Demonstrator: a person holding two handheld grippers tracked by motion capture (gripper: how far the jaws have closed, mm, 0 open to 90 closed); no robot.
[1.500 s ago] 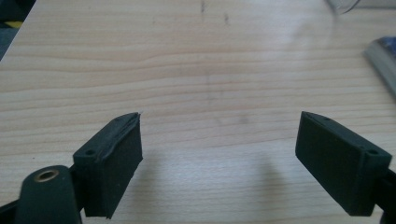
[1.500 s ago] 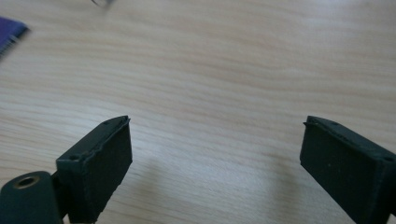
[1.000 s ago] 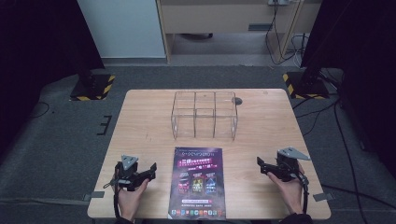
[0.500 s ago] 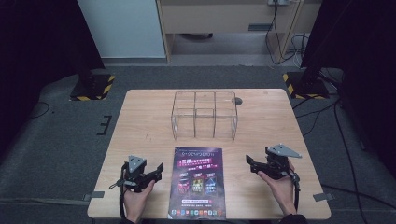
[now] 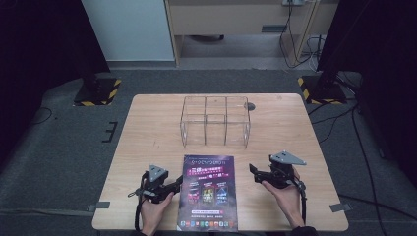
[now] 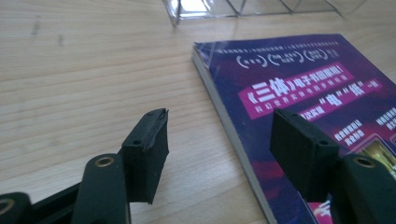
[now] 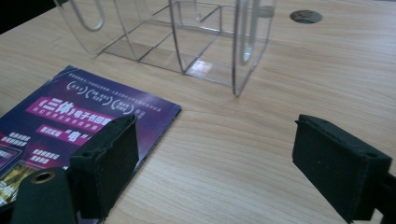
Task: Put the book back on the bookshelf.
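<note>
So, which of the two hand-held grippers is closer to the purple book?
The left hand-held gripper: its open jaws straddle the book's left edge. The right hand-held gripper stands apart from it.

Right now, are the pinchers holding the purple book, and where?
No. Both the left gripper and right gripper are open and empty; the purple book lies flat on the table between them.

Booklet (image 5: pixel 208 192) laid flat at table (image 5: pixel 147 128) near edge; divided box (image 5: pixel 215 121) set behind it; claws flanking booklet left (image 5: pixel 178 184) and right (image 5: pixel 253 172).
</note>
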